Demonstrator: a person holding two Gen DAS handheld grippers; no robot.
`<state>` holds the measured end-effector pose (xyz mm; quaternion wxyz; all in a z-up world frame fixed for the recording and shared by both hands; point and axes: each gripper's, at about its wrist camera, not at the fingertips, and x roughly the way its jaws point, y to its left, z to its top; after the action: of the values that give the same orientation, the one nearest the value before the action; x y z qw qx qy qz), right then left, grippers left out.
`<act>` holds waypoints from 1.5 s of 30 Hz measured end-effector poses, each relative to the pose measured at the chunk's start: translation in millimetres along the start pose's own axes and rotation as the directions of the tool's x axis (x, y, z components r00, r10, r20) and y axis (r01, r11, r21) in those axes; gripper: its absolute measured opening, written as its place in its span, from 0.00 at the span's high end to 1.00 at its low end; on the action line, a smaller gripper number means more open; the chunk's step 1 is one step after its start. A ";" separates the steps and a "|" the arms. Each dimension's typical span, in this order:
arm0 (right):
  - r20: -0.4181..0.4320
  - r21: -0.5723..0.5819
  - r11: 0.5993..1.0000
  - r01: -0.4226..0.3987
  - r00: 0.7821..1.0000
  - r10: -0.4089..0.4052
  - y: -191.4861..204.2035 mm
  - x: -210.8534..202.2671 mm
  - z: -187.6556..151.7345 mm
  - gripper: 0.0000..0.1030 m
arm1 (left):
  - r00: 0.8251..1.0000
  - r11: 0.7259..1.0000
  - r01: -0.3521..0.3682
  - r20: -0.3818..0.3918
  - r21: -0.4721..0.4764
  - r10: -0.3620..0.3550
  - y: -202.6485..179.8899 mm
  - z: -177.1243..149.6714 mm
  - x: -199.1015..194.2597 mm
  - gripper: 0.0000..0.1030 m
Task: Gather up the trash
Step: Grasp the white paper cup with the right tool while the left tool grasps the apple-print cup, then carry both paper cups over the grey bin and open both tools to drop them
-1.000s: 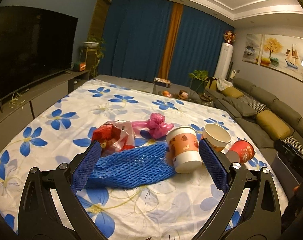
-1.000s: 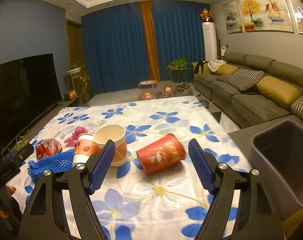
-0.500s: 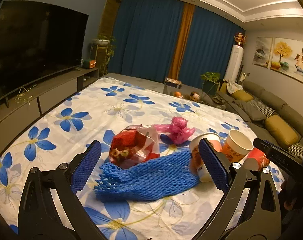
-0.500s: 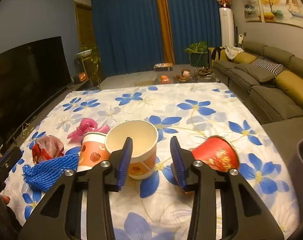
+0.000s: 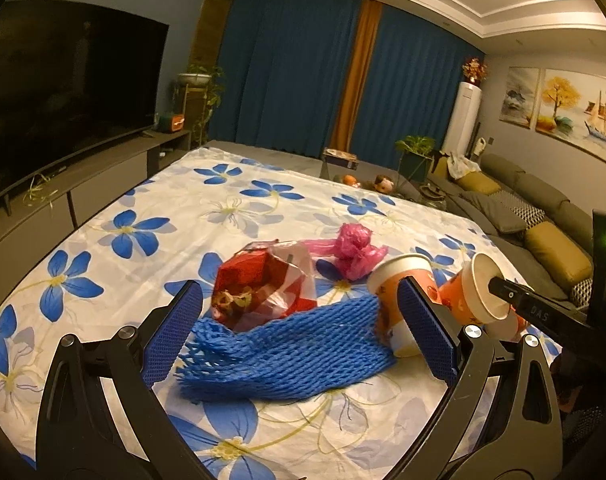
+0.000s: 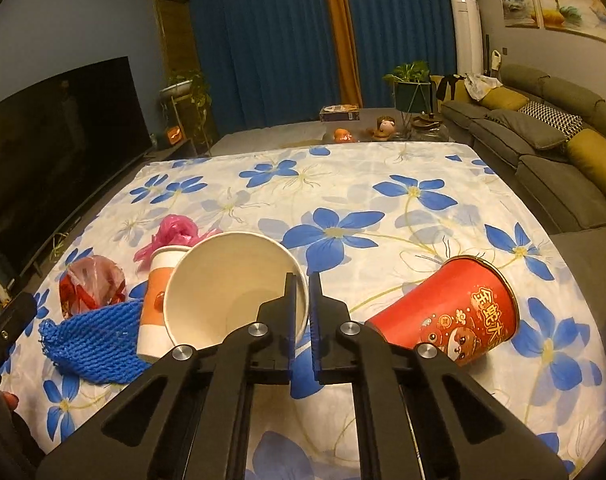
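Observation:
Trash lies on a table with a blue-flowered cloth (image 5: 151,216). My right gripper (image 6: 301,312) is shut on the rim of an orange paper cup (image 6: 223,292), tilted toward the camera; the cup also shows in the left wrist view (image 5: 477,292). A second orange cup (image 6: 157,300) stands beside it, also seen in the left wrist view (image 5: 395,280). A red cup (image 6: 459,316) lies on its side to the right. My left gripper (image 5: 299,336) is open around a blue foam net (image 5: 291,356). A red-and-white bag (image 5: 263,284) and a pink bag (image 5: 357,250) lie behind it.
A TV (image 5: 63,100) on a low cabinet (image 5: 103,184) runs along the left. A grey sofa (image 6: 551,152) with yellow cushions runs along the right. Blue curtains (image 5: 303,80), plants and a low table with toys (image 6: 367,128) are at the back.
My right gripper closed on the orange cup's rim and tilted it. My left gripper stayed open and moved nearer the blue net.

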<state>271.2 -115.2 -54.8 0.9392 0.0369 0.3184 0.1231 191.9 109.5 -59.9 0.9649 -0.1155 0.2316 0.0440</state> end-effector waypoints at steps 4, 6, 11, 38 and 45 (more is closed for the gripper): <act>0.020 -0.010 1.000 -0.002 1.000 0.002 -0.5 -9.8 -3.5 0.95 | 1.000 1.000 0.019 -0.010 0.003 -0.019 -3.5 -1.2 0.9 0.07; 0.040 -0.011 1.000 0.002 0.999 -0.001 -2.3 -17.9 -4.2 0.95 | 1.000 1.000 0.027 -0.015 0.008 -0.027 -5.9 -2.1 1.2 0.07; 0.100 0.000 1.000 0.020 0.995 -0.020 -10.7 -45.6 -8.8 0.95 | 0.998 0.997 0.061 -0.031 0.038 -0.060 -21.7 -3.8 2.9 0.07; 0.213 0.103 0.986 0.129 0.966 -0.148 -78.3 -125.2 -31.1 0.95 | 0.938 0.976 0.185 -0.318 0.116 -0.140 -125.2 -24.1 102.6 0.41; 0.214 0.107 0.986 0.131 0.965 -0.151 -79.6 -129.3 -32.8 0.95 | 0.937 0.975 0.201 -0.310 0.099 -0.162 -121.4 -25.2 97.0 0.45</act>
<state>168.7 -225.4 -16.4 0.9725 0.0707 0.2190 0.0364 283.9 -11.3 -101.5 0.9240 -0.0793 0.3658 -0.0783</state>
